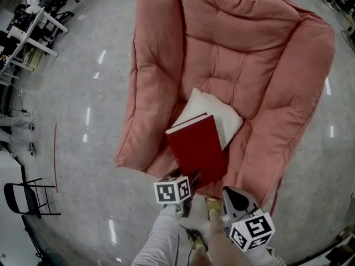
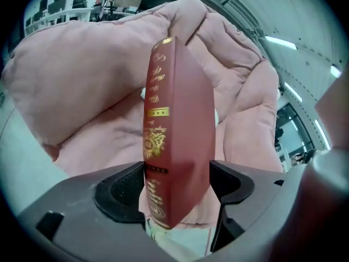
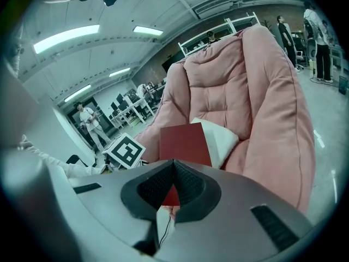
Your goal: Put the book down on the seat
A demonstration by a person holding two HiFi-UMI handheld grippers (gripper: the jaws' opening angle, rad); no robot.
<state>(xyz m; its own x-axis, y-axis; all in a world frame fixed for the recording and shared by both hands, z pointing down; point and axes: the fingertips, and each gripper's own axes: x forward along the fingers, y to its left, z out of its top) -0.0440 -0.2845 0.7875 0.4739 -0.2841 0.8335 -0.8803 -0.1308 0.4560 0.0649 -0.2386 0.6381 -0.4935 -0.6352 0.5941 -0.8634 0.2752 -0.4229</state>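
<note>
Grey glossy floor (image 1: 83,148) surrounded a pink armchair (image 1: 249,54). The red book (image 1: 197,148) rested on its seat, with its far end propped on a white cushion (image 1: 222,115) at the book's 1 o'clock. Only the left gripper view showed the gilt spine, which stood between the parted jaws of the left gripper (image 1: 188,186), clear of the right pad. That gripper pointed steeply down from the book's 6 o'clock. At 5 o'clock, the right gripper (image 3: 173,165) held its jaws closed together on nothing and was tilted down less.

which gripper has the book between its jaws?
The left gripper: the red book stands between its parted jaws. The right gripper has its jaws together, empty.
</note>
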